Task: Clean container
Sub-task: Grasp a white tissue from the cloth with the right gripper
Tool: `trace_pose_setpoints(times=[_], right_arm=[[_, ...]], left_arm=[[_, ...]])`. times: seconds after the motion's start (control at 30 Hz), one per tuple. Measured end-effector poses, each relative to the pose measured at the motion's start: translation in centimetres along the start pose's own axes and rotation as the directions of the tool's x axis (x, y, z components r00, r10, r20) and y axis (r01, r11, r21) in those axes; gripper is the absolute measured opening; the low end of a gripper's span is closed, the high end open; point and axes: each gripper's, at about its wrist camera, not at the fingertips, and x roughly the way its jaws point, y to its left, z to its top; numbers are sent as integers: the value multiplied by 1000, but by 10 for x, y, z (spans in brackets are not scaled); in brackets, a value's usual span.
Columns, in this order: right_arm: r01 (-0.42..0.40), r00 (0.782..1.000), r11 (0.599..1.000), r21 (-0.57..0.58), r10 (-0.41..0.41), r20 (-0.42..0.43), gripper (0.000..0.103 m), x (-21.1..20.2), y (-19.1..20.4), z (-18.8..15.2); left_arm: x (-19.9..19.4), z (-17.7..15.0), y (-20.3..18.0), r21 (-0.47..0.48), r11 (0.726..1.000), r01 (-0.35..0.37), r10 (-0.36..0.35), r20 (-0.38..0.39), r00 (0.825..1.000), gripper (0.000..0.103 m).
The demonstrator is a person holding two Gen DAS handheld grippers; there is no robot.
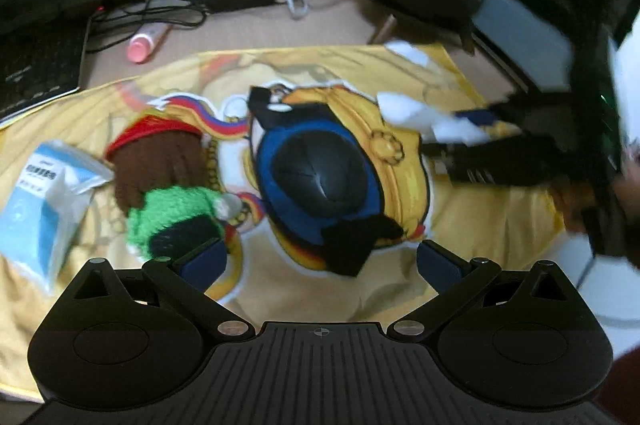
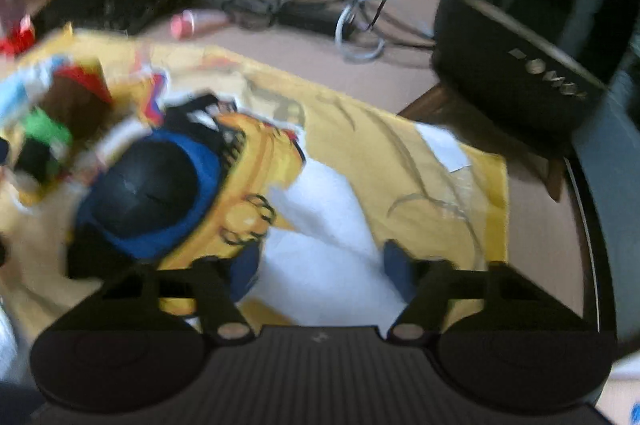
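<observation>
Black-lidded blue container sits on yellow mat. Right gripper spread around white tissue, left gripper spread, empty. Progress unclear.

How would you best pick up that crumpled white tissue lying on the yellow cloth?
Probably from straight above, pinching a raised fold near the middle of the white tissue. It lies loose and rumpled on the yellow cloth, so its creases stand up for the fingers. The right gripper is open with the tissue between its fingers.
</observation>
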Motion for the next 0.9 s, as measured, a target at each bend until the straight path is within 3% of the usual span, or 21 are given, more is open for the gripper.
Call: trace_pose_setpoints(times=[0.03,0.07,0.1,0.23,0.33,0.4,0.43,0.47,0.57,0.7,0.77,0.9], right_arm=[[-17,1000,1000,-2,17,3,37,3,-3,3],[-34,999,999,-4,34,5,10,6,-6,6],[-51,999,999,-5,51,8,5,8,-10,9],[-118,993,993,-13,118,18,5,20,-22,22],[-204,979,979,2,204,17,5,30,-24,31],[-357,932,929,93,361,-22,5,45,-14,40],[-408,906,900,150,420,-56,5,57,-13,41],[-421,893,889,178,441,-91,5,70,-8,40],[-321,927,937,138,341,-154,5,93,1,31],[-159,981,987,-4,157,-112,5,84,-3,32],[-174,975,985,-10,171,-139,5,80,-4,26],[-253,942,967,17,250,-223,5,74,-6,10]], left_arm=[[1,-3,-1,-2,1000,-7,7,-5,1000,103],[0,-6,0,-18,1000,-12,11,-6,1000,103],[-3,-8,4,-45,999,-12,12,-5,1000,103],[-6,-2,17,-128,992,12,-10,16,1000,103],[4,8,13,-83,996,40,-39,15,999,103],[11,9,10,-47,997,68,-68,6,998,103],[13,9,10,-36,996,86,-86,4,996,103],[17,8,12,-37,993,109,-109,-1,994,103],[24,7,18,-55,988,143,-144,-4,990,103],[30,6,17,-75,979,188,-187,20,982,103],[34,7,12,-64,975,213,-213,18,977,103],[27,3,3,24,974,223,-224,17,974,103]])
